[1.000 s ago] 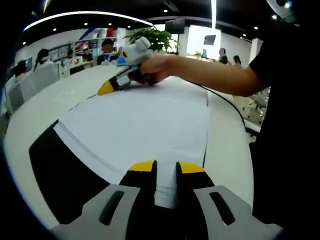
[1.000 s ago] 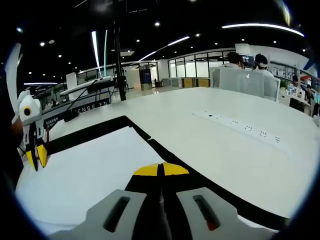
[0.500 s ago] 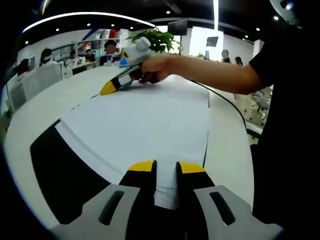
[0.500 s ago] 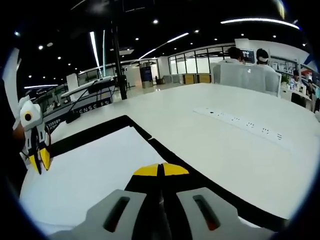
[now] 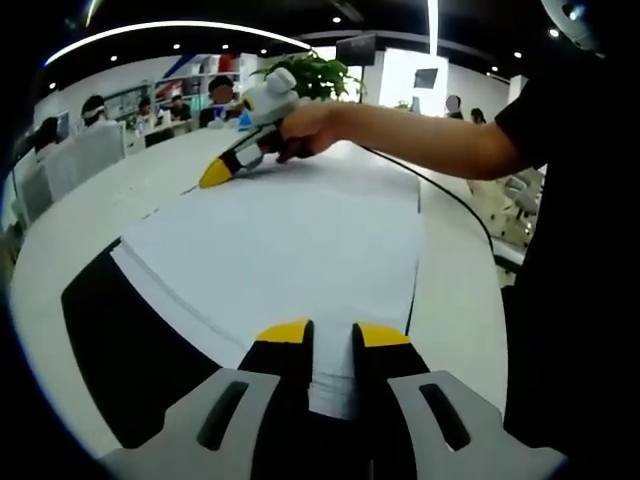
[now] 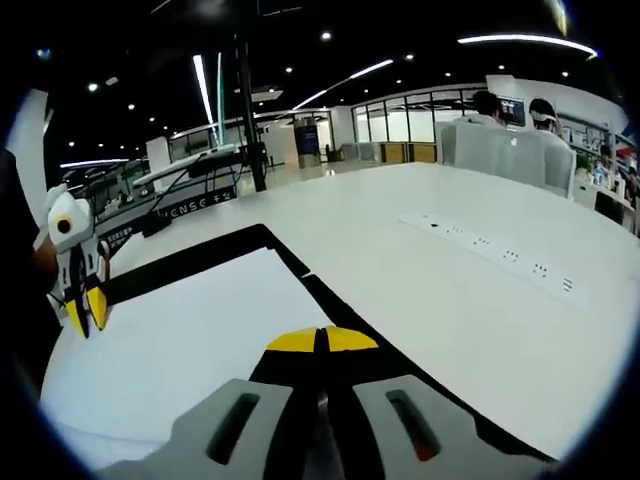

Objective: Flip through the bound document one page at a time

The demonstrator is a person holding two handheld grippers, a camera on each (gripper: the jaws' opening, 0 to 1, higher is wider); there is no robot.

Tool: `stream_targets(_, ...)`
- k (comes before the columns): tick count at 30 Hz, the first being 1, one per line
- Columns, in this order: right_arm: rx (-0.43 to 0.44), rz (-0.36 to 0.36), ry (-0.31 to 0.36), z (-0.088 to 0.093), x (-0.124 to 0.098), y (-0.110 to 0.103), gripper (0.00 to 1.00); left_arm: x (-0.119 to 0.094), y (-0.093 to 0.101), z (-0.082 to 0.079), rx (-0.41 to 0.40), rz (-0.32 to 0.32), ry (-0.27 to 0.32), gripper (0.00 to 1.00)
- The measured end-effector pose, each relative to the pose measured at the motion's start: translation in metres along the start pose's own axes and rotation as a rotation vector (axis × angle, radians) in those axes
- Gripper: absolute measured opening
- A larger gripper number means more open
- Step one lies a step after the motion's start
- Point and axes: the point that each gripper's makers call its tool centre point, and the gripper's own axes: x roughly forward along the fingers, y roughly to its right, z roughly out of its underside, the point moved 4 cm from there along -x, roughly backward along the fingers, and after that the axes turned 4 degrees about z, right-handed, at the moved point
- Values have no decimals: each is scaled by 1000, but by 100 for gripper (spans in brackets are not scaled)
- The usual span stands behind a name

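White table, one bound document, two tools: left tool, right tool

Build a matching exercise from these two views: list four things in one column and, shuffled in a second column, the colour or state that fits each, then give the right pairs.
Column one:
1. left tool
2. right tool
3. open page
4. document's cover

Column two:
A. black
B. jaws shut, tips together
C. white and blank
D. jaws apart, over the page's near edge

Pairs: 1-D, 2-B, 3-C, 4-A
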Motion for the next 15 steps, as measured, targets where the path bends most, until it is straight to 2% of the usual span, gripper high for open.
stream_targets(11, -13, 12, -17, -3, -2, 0, 5, 0, 0, 0, -2, -4, 7, 19)
stream_targets(14, 2, -2, 3, -3, -4, -2, 9, 0, 0, 0, -3, -2, 9, 19)
stream_targets(15, 47, -15, 37, -7, -6, -4, 14, 0, -1, 0, -3, -1, 11, 19)
